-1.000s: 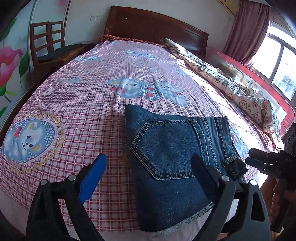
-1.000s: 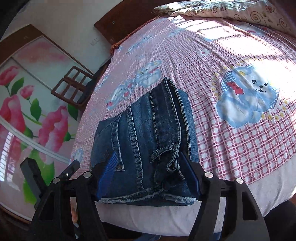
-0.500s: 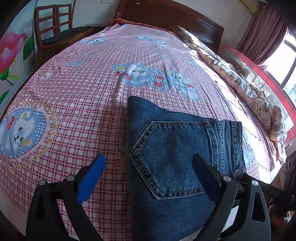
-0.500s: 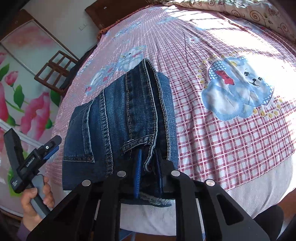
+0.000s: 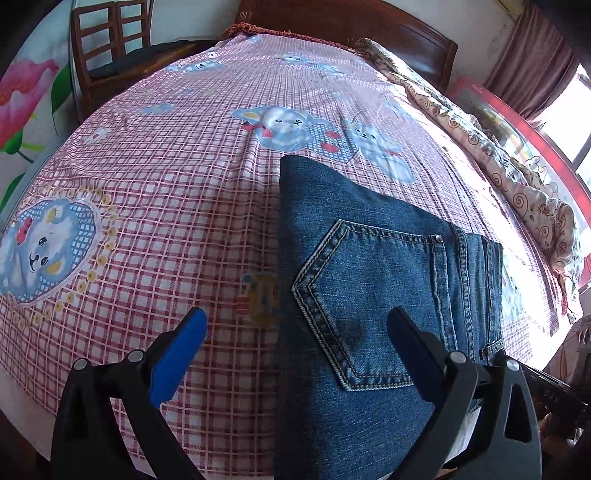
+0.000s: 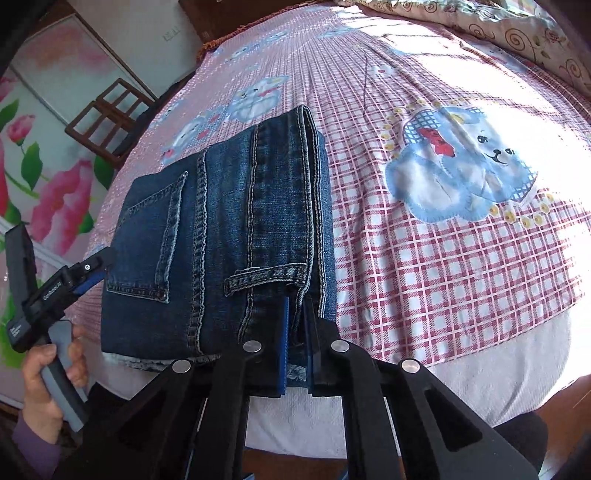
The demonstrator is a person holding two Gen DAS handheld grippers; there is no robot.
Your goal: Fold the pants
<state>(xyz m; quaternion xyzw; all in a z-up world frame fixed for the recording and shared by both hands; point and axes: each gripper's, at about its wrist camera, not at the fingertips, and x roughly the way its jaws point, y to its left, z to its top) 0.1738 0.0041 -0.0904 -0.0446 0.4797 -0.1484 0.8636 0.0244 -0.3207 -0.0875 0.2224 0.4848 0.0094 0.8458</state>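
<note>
Folded blue jeans [image 5: 369,277] lie near the front edge of the bed, back pocket up. My left gripper [image 5: 295,321] hovers over their left edge with its jaws wide and still opening. One of its fingers is over the sheet, the other over the pocket, and they press on nothing. In the right wrist view my right gripper [image 6: 295,310] is closing on the near right edge of the jeans [image 6: 221,221], just below a belt loop, and denim is pinched between its pads. The left gripper [image 6: 74,273] and the hand holding it show at the left.
A pink checked sheet [image 5: 166,166] with bear prints covers the bed. A rolled quilt [image 5: 498,166] runs along the right side, below a window [image 5: 569,110]. A wooden chair [image 5: 107,44] stands at the far left beside the headboard [image 5: 351,26]. White mattress edge [image 6: 480,376] shows in front.
My right gripper's jaws went from wide around the jeans' near edge to pinched on it. The left gripper came down closer to the jeans and stayed open.
</note>
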